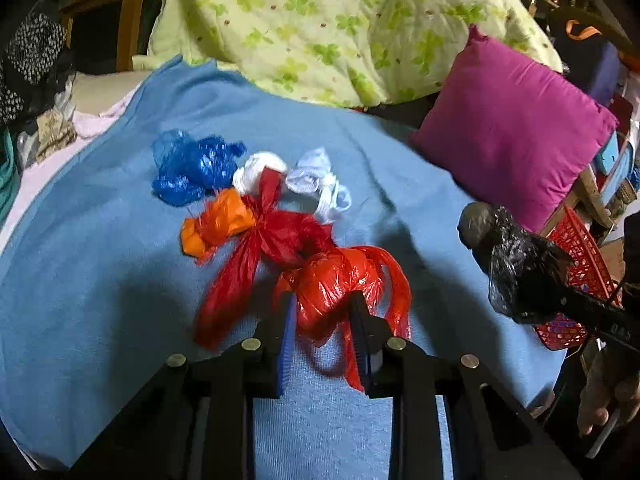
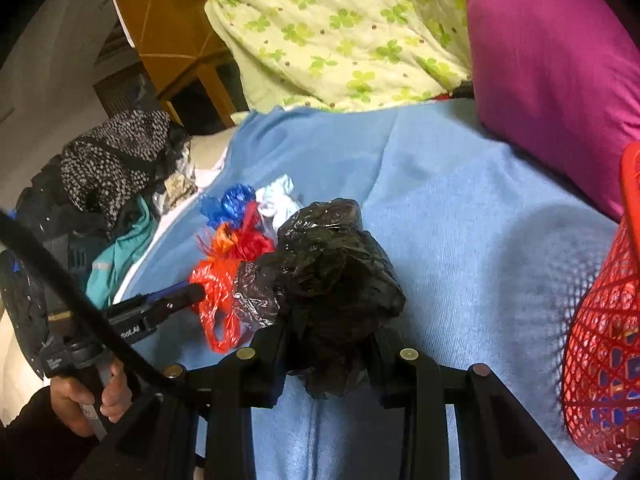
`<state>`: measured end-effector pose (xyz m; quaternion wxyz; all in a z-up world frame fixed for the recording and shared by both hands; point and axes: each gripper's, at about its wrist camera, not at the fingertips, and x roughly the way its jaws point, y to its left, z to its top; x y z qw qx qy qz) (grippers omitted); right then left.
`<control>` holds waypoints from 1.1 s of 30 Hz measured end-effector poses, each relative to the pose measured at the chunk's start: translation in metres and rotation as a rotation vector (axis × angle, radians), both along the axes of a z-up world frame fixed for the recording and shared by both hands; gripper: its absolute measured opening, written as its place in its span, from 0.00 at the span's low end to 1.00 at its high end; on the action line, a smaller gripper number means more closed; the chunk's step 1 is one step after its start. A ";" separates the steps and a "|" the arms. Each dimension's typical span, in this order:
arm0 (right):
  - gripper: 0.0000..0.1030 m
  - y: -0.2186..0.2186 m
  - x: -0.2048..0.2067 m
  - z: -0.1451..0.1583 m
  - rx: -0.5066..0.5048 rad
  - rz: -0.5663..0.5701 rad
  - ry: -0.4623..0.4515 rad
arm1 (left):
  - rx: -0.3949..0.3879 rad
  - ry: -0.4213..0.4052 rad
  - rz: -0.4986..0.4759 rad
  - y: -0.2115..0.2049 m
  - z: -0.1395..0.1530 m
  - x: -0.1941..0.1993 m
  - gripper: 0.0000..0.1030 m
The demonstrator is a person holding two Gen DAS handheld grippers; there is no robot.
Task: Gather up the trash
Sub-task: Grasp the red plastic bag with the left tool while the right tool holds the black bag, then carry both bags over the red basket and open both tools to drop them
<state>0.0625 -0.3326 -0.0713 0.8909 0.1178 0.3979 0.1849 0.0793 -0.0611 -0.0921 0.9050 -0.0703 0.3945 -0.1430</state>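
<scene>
Right hand-held gripper (image 2: pixel 328 344): jaws clamped on black bag bundle (image 2: pixel 332 276), bundle lifted clear of the blue bed cover (image 2: pixel 460 208). Red mesh basket (image 2: pixel 600 360) lies to this gripper's right, near, at the bed edge. Basket wall rises beside the held bag, opening not seen from here, prob. faces up. Judgement: next move for this hand is a sideways carry to the right, then release over the basket. Right hand is the nearer of the two to the basket.

Left hand-held gripper (image 1: pixel 324 320): jaws closed on red-orange bag (image 1: pixel 344 284), pads pressing it from both sides; bag sits on the cover, not yet raised as far as I can tell. Its loose handles trail back toward the gripper and off to the right.

Rest of the trash lies straight ahead of left gripper, just beyond the held bag: dark red bag (image 1: pixel 276 236) touching it, then orange bag (image 1: pixel 220 224), blue bag (image 1: pixel 192 168), white bags (image 1: pixel 288 176), all bunched together.

From left gripper the basket is well off to the right, past the right gripper, so left's carry is the longer one & must cross behind it.

Risk: dark red bag's tails may snag on lift.
</scene>
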 end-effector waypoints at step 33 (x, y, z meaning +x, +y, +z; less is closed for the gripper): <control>0.34 -0.133 -0.074 0.076 0.134 -0.333 -0.347 | 0.203 -0.399 -0.179 -0.164 0.154 -0.072 0.26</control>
